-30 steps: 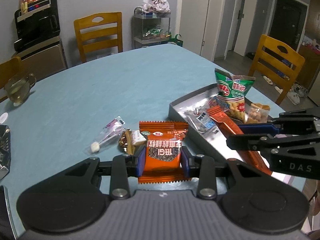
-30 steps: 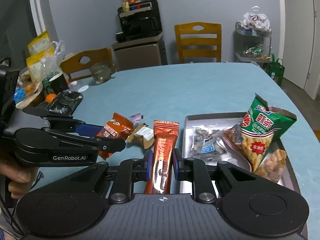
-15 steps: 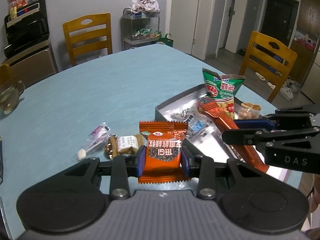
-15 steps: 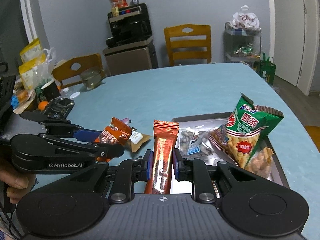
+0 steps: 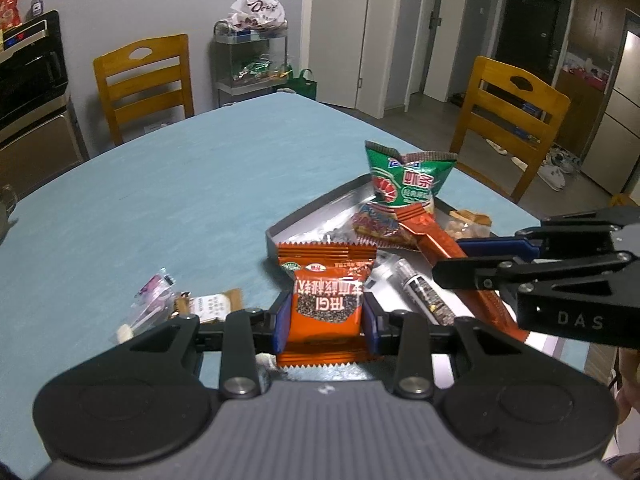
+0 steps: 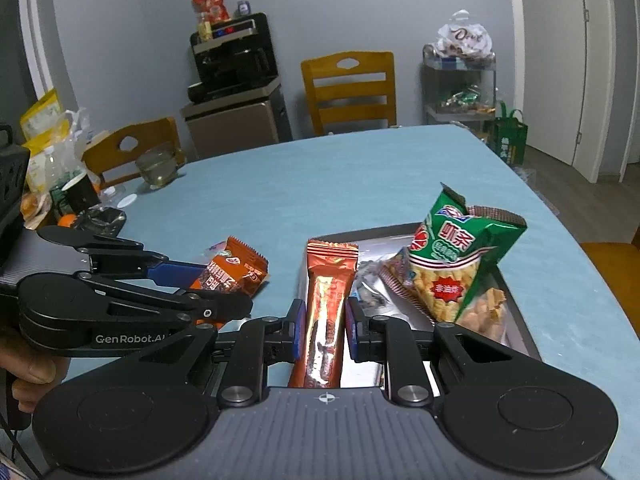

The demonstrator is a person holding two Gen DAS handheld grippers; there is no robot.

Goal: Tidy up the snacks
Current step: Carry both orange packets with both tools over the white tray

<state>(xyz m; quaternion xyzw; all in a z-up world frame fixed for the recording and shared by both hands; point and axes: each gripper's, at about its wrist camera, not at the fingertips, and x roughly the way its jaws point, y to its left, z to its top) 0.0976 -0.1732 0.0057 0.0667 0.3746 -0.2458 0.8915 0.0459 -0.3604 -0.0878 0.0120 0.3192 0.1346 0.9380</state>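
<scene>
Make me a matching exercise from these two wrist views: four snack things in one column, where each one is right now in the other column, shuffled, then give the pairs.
Things:
1. square orange packet
2. long orange stick pack
3. green chip bag
4. small beige wrapped snack

Places:
A. standing up in the metal tray
B. lying on the blue table, outside the tray
C. clamped in the left gripper
D. clamped in the right gripper

Pairs: 1-C, 2-D, 3-A, 4-B
</scene>
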